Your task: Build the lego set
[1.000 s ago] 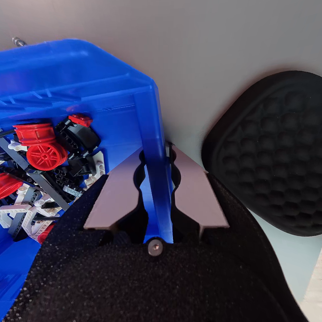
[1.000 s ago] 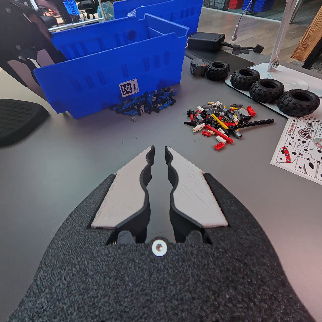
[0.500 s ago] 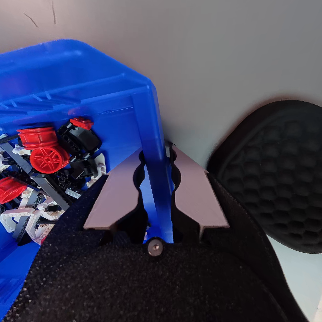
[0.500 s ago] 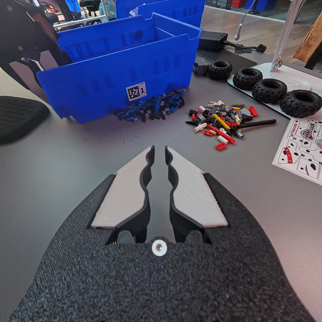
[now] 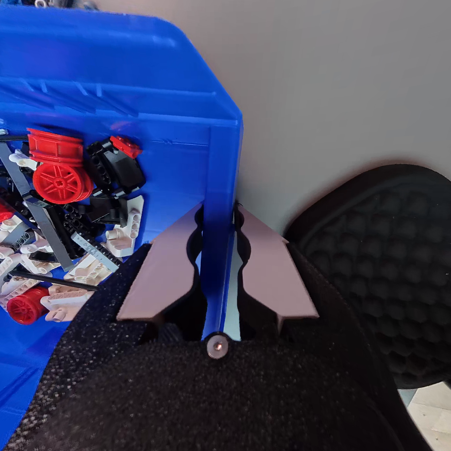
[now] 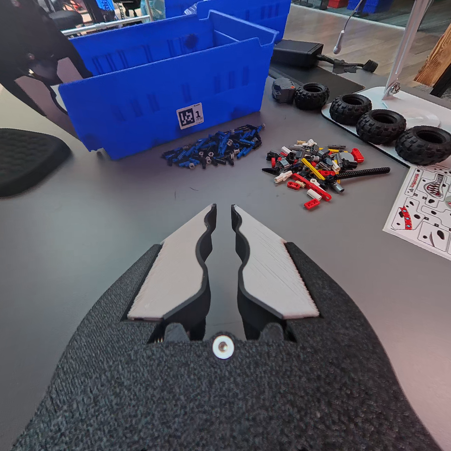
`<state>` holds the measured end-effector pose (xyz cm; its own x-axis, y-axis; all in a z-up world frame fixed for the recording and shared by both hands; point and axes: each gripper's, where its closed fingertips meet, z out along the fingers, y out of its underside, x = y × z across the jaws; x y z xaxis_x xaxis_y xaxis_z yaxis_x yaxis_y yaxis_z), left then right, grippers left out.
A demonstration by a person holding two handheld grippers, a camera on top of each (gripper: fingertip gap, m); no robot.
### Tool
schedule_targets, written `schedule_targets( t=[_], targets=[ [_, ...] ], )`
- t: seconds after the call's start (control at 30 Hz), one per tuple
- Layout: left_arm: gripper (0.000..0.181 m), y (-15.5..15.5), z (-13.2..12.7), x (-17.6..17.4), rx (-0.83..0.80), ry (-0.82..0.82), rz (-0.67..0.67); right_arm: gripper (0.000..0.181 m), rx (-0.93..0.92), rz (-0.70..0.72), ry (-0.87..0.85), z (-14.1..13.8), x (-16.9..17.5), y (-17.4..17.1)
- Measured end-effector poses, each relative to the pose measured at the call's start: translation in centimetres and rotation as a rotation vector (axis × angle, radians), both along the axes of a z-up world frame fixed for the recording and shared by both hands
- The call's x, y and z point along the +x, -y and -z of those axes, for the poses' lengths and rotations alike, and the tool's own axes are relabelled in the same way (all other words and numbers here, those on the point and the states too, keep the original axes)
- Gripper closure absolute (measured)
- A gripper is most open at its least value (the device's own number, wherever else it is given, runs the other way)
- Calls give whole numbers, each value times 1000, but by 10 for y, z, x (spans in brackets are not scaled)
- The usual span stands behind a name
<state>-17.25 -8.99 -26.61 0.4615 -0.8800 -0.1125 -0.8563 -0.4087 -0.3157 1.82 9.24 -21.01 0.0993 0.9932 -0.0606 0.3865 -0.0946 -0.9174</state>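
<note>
My left gripper point(image 5: 218, 207) is shut on the end wall of a blue bin point(image 5: 97, 73), one finger inside and one outside. The bin holds red wheel hubs point(image 5: 59, 183) and black, white and grey Lego parts point(image 5: 105, 234). In the right wrist view the bin point(image 6: 158, 97) stands tilted on the grey table, with the left gripper point(image 6: 48, 80) at its left end. My right gripper point(image 6: 223, 207) hovers over bare table, jaws nearly together with nothing between them. A pile of blue and black pins point(image 6: 214, 148) and a mixed pile of small parts point(image 6: 314, 168) lie in front of the bin.
Several black tyres point(image 6: 380, 125) sit on a white base at the right, with a grey block point(image 6: 283, 90) behind them. A sticker sheet point(image 6: 424, 214) lies at the right edge. A black dimpled pad point(image 6: 24, 158) lies left of the bin and shows in the left wrist view point(image 5: 378, 268). More blue bins stand behind. The left gripper's tips are roughly 30 cm from the right gripper's. Left tips and right tips are each some 30 cm from the grey block point(image 6: 283, 90).
The left gripper has kept its hold on the bin wall and carried the bin rightward and closer to the right gripper. The right gripper has barely moved.
</note>
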Motion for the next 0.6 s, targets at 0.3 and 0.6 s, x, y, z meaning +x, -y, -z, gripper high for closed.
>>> schedule_targets(
  t=[0.3,0.6],
  targets=[
    [159,-4,0,-33,45,5,-168,170,11,9,-7,-4,2,-2],
    [157,-22,-1,-50,151,10,-184,170,7,66,-76,-24,15,-6]
  ],
)
